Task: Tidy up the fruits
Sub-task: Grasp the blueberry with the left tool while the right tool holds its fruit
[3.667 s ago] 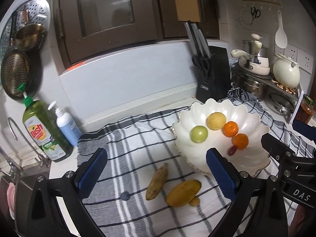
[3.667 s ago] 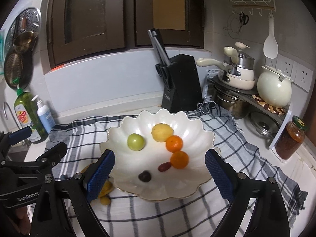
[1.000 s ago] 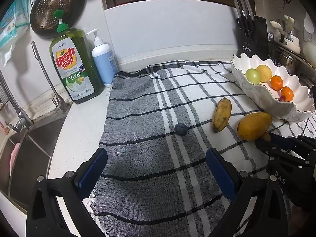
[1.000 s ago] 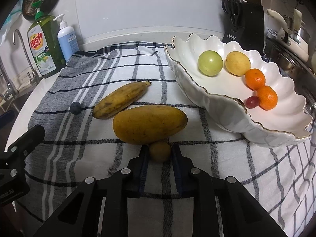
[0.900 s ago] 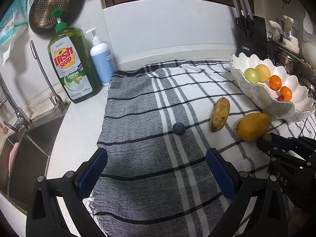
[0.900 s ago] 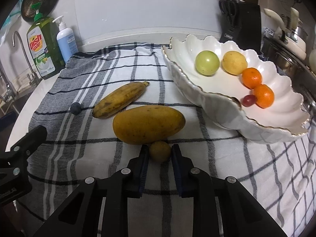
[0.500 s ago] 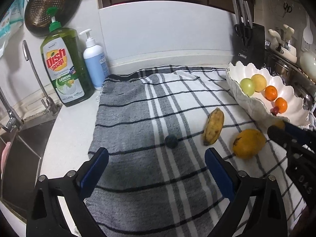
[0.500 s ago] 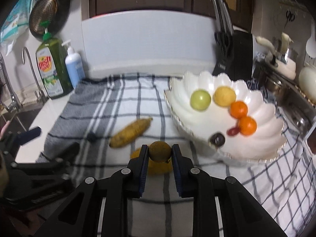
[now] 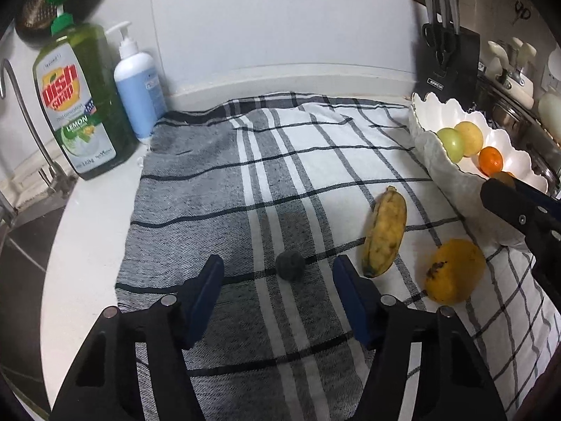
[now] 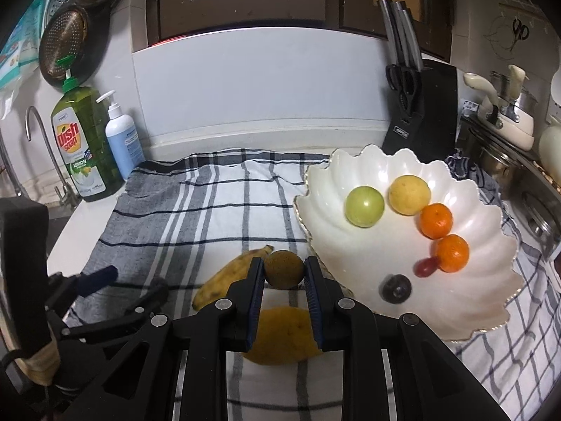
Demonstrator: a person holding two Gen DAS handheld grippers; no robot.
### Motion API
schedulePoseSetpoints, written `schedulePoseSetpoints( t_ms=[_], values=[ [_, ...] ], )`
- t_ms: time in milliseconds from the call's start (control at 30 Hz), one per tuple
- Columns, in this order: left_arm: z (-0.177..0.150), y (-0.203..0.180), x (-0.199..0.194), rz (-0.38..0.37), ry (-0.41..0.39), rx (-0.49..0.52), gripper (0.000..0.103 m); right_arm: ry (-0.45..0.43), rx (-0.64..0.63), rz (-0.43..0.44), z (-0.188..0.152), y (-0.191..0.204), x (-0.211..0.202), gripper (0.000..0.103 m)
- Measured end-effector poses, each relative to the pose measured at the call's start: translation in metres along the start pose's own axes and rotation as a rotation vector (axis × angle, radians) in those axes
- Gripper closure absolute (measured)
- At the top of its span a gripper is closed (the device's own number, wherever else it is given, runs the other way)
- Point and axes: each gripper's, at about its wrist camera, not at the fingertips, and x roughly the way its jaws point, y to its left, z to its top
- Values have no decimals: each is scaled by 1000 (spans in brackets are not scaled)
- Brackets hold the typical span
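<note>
The right gripper (image 10: 284, 273) is clamped on a small round brownish fruit (image 10: 283, 269), held low in the middle of the right wrist view, just left of the white scalloped bowl (image 10: 350, 168). The bowl holds six fruits: one green (image 10: 364, 206), one yellow (image 10: 409, 194), two oranges (image 10: 436, 220), one red grape (image 10: 425, 267) and one dark berry (image 10: 396, 288). On the checked cloth (image 9: 217, 189) lie one banana (image 9: 385, 228), its long axis running toward the top of the left wrist view, one mango (image 9: 455, 270) at lower right, and one dark berry (image 9: 289, 265). The left gripper (image 9: 277, 282) has its jaws apart, the berry just ahead between them.
</note>
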Motion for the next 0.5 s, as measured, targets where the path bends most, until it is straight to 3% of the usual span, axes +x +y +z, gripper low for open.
schedulePoseSetpoints(
  t_ms=[500],
  values=[
    [1, -7, 25, -44, 40, 50, 69, 33, 0, 8, 0, 1, 18, 78]
  ],
)
